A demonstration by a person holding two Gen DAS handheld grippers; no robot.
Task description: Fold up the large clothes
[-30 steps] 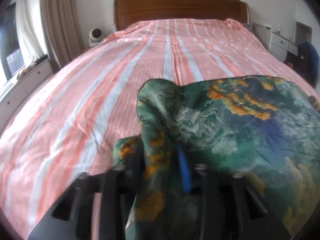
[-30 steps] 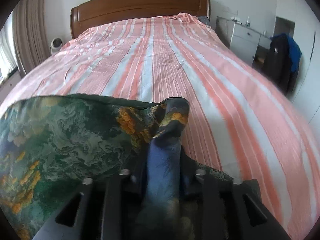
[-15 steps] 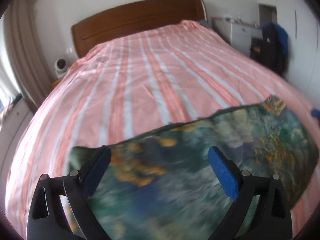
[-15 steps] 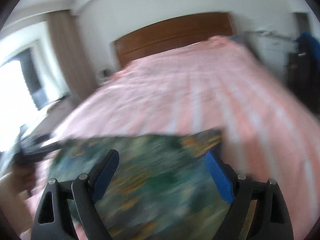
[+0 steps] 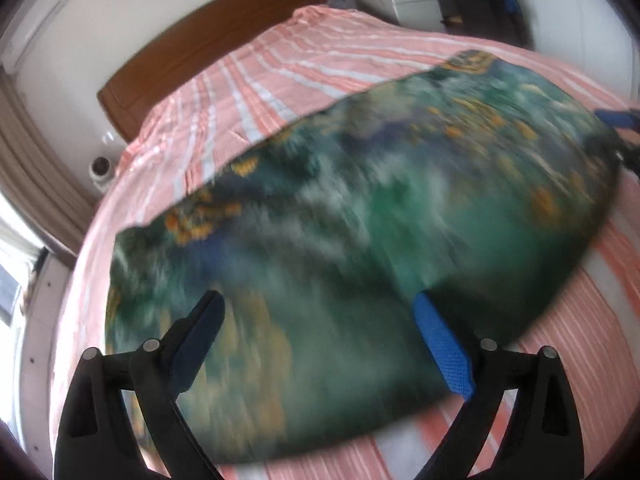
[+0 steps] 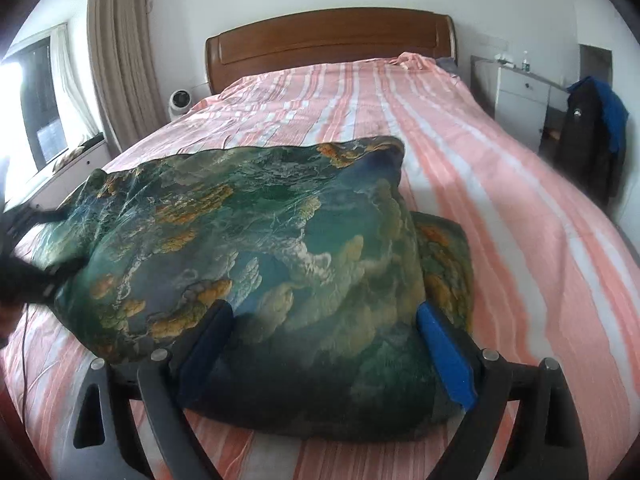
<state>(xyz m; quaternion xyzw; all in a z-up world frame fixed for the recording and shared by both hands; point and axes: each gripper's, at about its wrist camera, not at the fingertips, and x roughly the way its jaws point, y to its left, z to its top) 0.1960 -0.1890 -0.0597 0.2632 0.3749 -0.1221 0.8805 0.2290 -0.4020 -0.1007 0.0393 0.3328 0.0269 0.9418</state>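
A green, blue and orange printed garment point(image 5: 360, 200) lies folded over on the pink striped bed point(image 5: 280, 60), slightly puffed up. My left gripper point(image 5: 316, 300) hovers open over its near edge, nothing pressed between its blue pads; this view is blurred and tilted. In the right wrist view the garment point(image 6: 240, 220) sits on the bed point(image 6: 500, 168) with a lower layer peeking out at its right side. My right gripper point(image 6: 324, 308) hangs over the near edge with its jaws opening, pads clear of the cloth. The left gripper shows as a dark blur at the garment's far left.
A wooden headboard point(image 6: 332, 40) closes the far end of the bed. A small white device point(image 6: 180, 102) and a brown curtain point(image 6: 120, 52) stand at the left. At the right are a white dresser point(image 6: 520, 96) and a dark jacket point(image 6: 592, 136).
Both grippers were shut on bunched corners of the garment; they have let go, opened wide and drawn back. The garment now lies spread on the bed. The left view has rolled.
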